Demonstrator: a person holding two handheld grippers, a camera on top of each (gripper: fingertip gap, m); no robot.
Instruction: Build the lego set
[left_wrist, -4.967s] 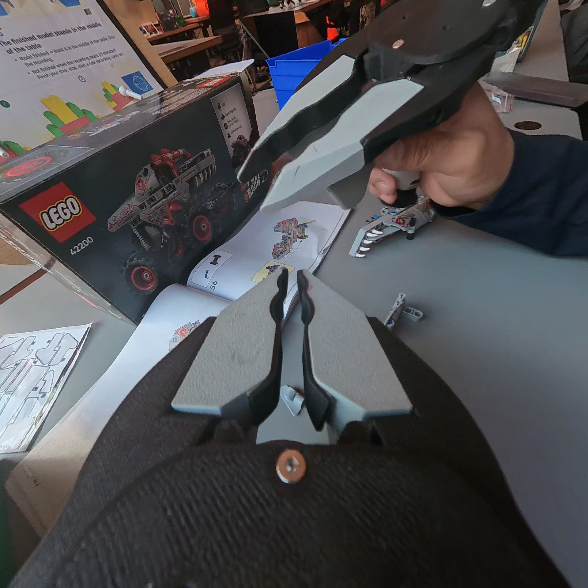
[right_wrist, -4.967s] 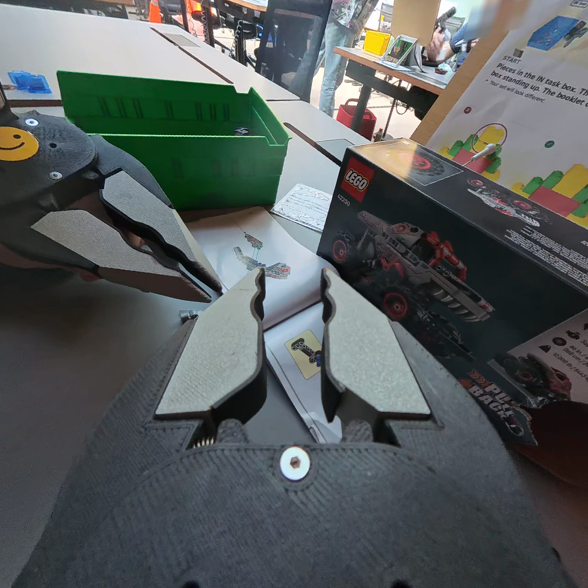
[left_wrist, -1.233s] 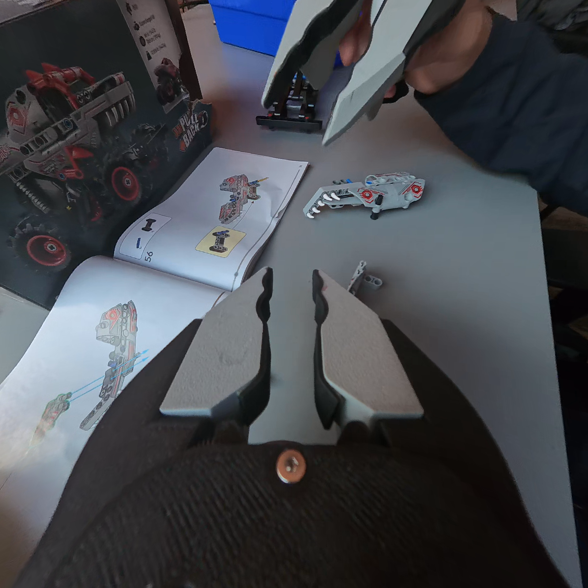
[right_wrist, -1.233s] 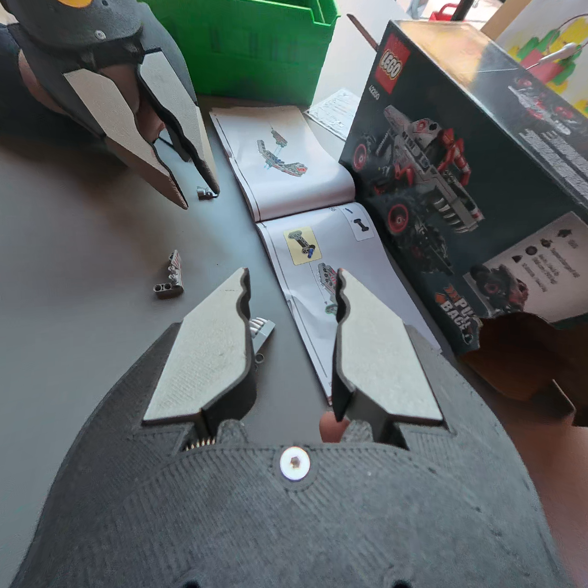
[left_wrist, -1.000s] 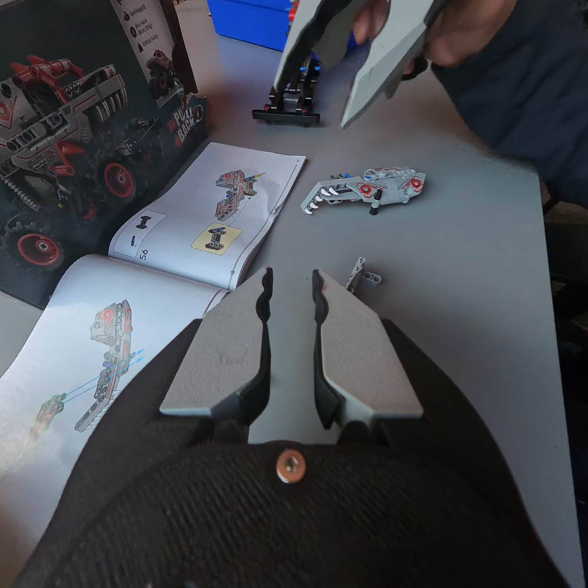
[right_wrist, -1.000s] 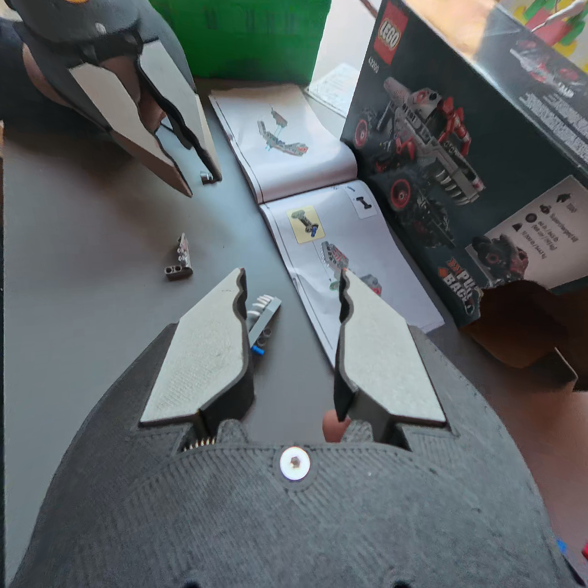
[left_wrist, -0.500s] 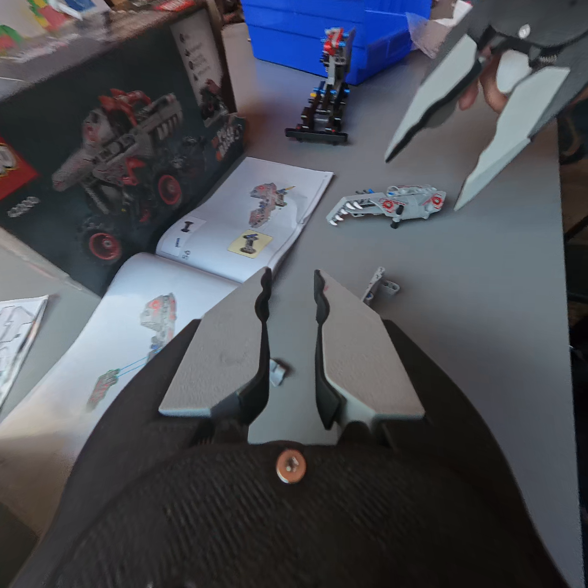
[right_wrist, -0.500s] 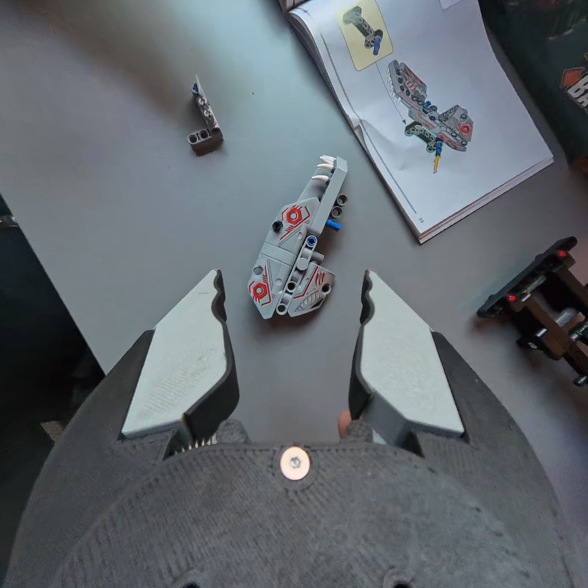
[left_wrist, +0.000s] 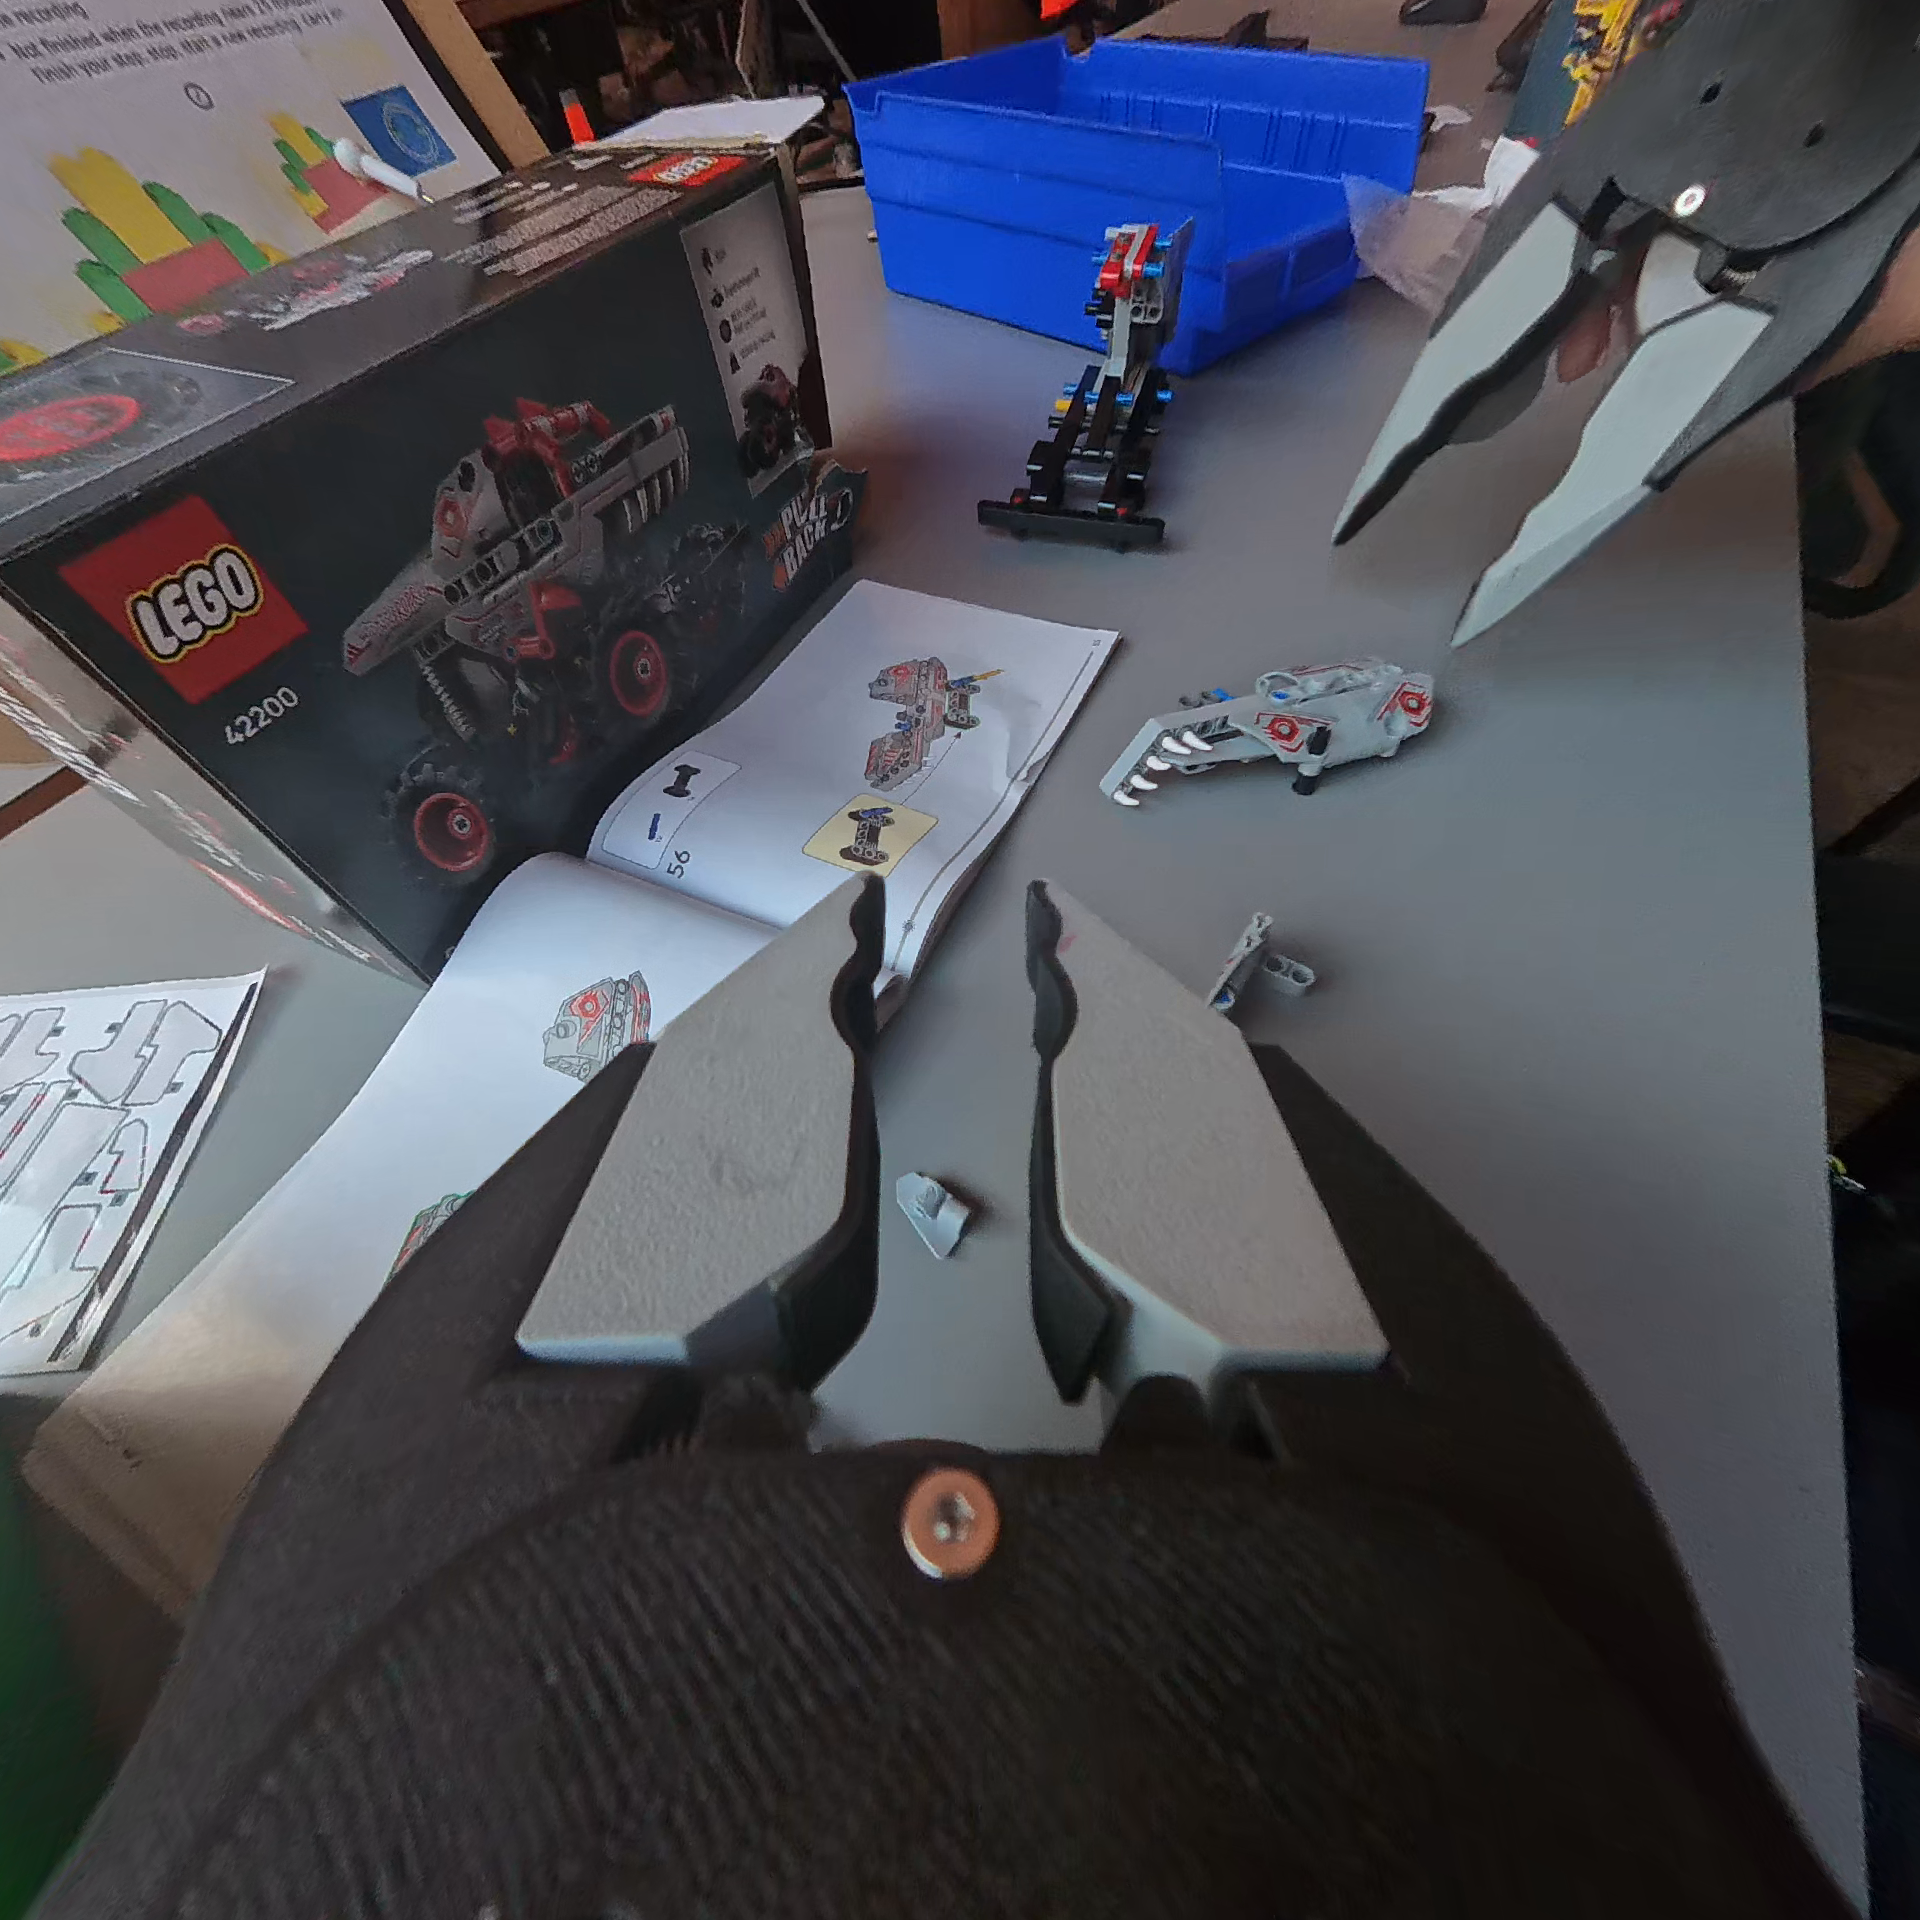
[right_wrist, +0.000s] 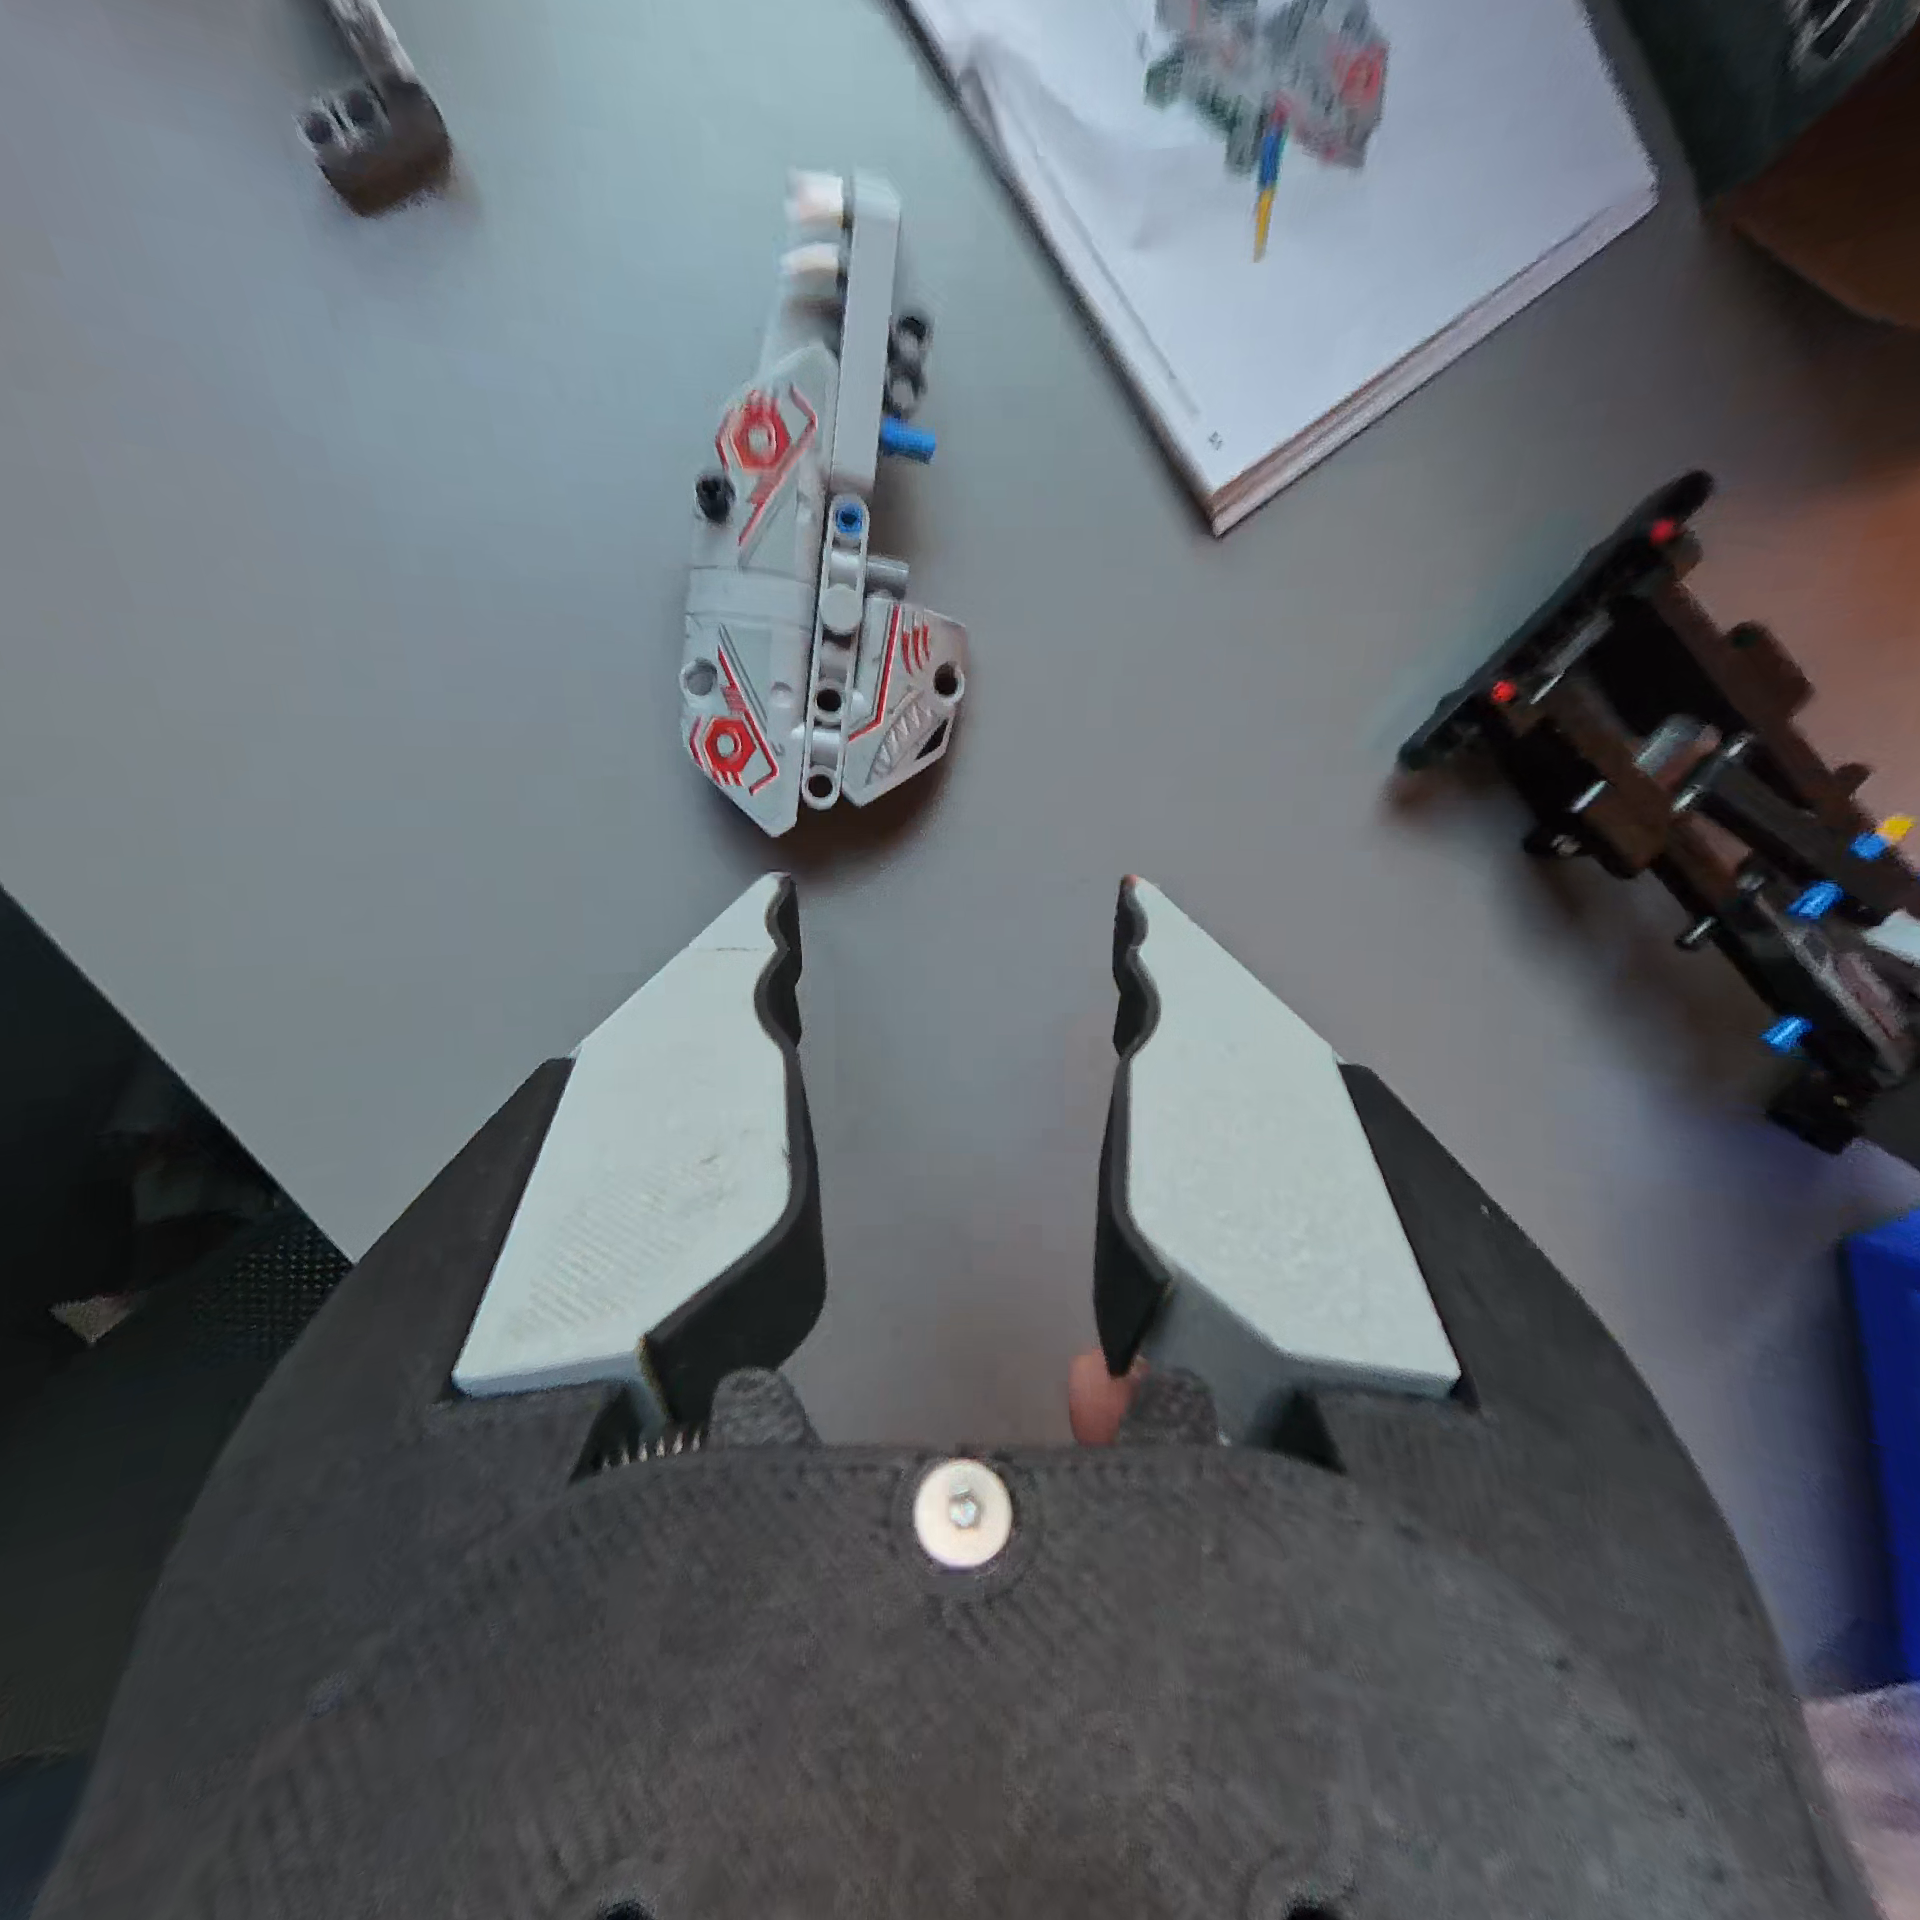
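Note:
A grey toothed jaw assembly with red stickers (left_wrist: 1273, 727) lies on the grey table (left_wrist: 1507, 1039); it also shows in the right wrist view (right_wrist: 810, 582). My right gripper (right_wrist: 956, 894) is open and empty, hovering just above and short of it; it also shows in the left wrist view (left_wrist: 1444, 561). My left gripper (left_wrist: 945, 904) is open and empty, low over the table. A small grey piece (left_wrist: 935, 1210) lies between its fingers. A small grey L-shaped piece (left_wrist: 1257, 961) lies to its right. A black chassis (left_wrist: 1101, 416) stands farther back.
The open instruction booklet (left_wrist: 831, 769) lies left of centre, with the black set box (left_wrist: 416, 540) behind it. A blue bin (left_wrist: 1122, 177) stands at the back. A sticker sheet (left_wrist: 94, 1132) lies at the left. The table's edge (left_wrist: 1813, 935) runs down the right. Spacing between my two grippers at the tips: around 25 cm.
My right gripper has swung from over the booklet to point down above the jaw assembly, its fingers a little narrower than half a second ago. My left gripper has pulled back, and the small grey piece shows between its fingers.

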